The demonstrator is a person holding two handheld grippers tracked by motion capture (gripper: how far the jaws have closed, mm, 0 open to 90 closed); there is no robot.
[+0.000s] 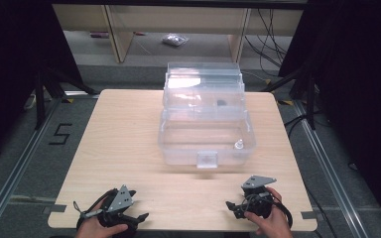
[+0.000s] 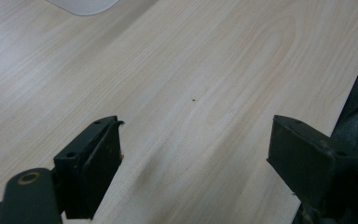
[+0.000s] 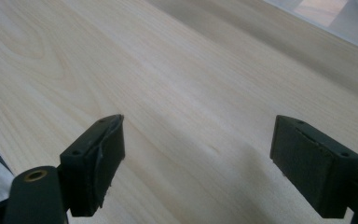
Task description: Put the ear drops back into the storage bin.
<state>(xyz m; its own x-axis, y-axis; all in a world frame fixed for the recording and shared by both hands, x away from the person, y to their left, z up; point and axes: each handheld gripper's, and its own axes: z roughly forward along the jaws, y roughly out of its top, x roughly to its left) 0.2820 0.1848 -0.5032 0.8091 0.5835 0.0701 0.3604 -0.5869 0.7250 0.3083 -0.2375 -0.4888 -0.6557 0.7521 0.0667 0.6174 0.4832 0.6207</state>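
Grippers: left (image 2: 193,154) and right (image 3: 198,156) spread wide, holding nothing, over table (image 1: 129,129). Box (image 1: 206,126) whole from high view alone.

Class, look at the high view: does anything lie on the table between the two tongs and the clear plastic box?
Nothing visible does. Bare wood table lies between the left tongs, the right tongs and the clear plastic box, whose front latch faces them.
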